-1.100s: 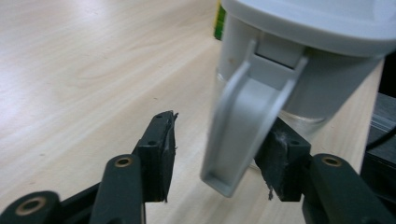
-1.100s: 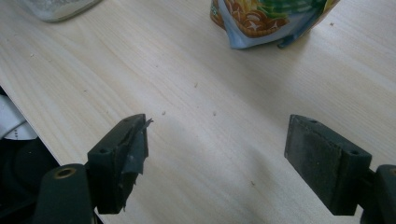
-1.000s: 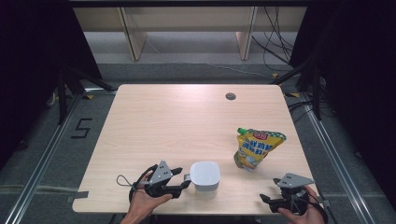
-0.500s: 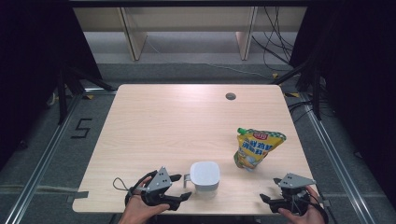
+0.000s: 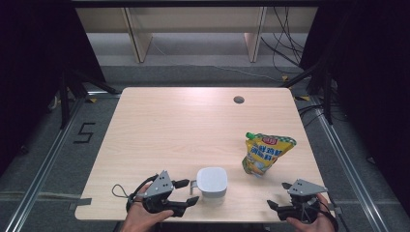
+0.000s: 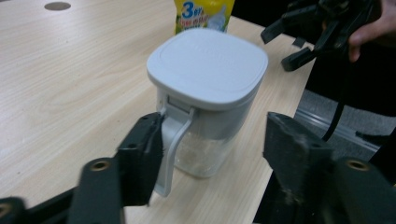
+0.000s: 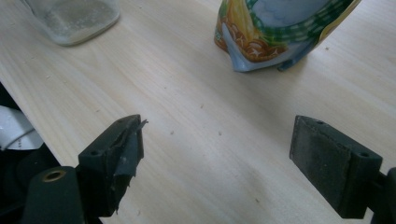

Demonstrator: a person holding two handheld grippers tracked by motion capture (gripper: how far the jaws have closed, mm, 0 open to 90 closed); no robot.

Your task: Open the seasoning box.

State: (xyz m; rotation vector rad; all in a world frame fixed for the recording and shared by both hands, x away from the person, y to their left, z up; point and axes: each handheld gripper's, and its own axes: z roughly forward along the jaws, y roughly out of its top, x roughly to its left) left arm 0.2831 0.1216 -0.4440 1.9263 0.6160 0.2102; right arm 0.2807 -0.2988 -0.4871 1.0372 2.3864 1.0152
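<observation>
- Since the earlier frame the left gripper [image 5: 186, 192] has backed slightly toward the lower left of the high view, away from the white-lidded jar [image 5: 212, 181]; its jaws have just been closing a little.
- Its jaws stand apart and unclenched: in the left gripper view one pad lies just beside the jar's handle [image 6: 173, 149], the other stays clear of the jar's wall.
- The jar stands upright at the lower middle of the wooden table [image 5: 183, 125].
- A yellow pouch [image 5: 265, 152] lies at right of centre, apart from the jar.
- The right gripper [image 5: 279, 196], at the lower right, is released, jaws wide over bare wood.
</observation>
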